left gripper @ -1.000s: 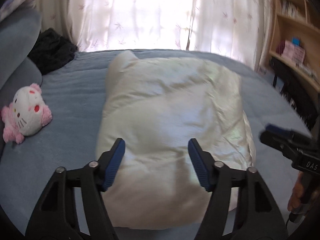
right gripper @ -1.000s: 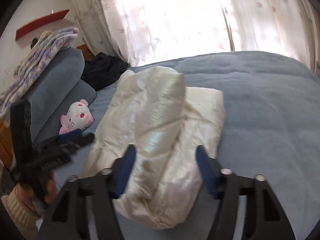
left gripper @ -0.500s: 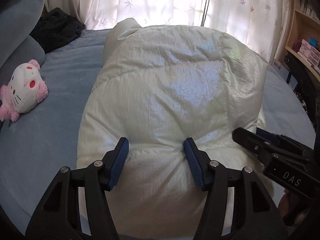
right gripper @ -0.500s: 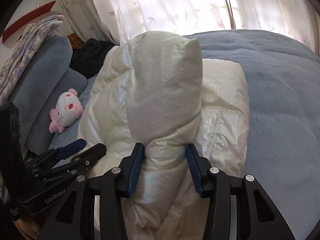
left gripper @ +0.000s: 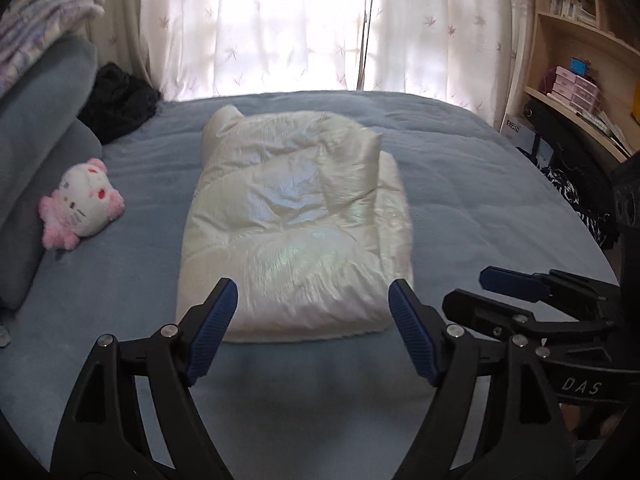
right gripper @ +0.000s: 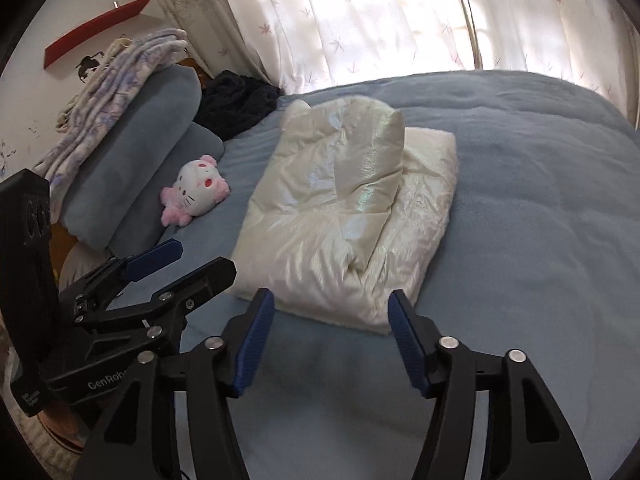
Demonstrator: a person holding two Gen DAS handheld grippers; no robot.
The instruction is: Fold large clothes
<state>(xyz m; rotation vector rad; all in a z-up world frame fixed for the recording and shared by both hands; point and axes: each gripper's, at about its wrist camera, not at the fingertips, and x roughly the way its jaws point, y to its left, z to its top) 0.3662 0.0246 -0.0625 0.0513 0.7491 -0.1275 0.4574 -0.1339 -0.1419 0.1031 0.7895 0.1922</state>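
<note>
Folded cream jacket (left gripper: pixel 292 232) on blue bed (left gripper: pixel 480 200), both tongs (left (left gripper: pixel 312 332), right (right gripper: pixel 330 340)) wide open, empty

A home bedroom. A blue-covered bed (left gripper: pixel 460 184) sits before curtained windows (left gripper: pixel 280 24). A plush toy (left gripper: pixel 82 204) lies beside pillows (right gripper: pixel 132 184), with bookshelves (left gripper: pixel 576 40) alongside.

The folded cream jacket (left gripper: pixel 292 224) is smeared by motion blur in the left wrist view, so its seams are unreadable. The right claw (left gripper: pixel 476 290) is cut off by that picture's right edge. Labels on the shelf boxes (left gripper: pixel 574 86) are too small to read, and the striped blanket (right gripper: pixel 116 92) partly covers the grey cushion (right gripper: pixel 132 176).
</note>
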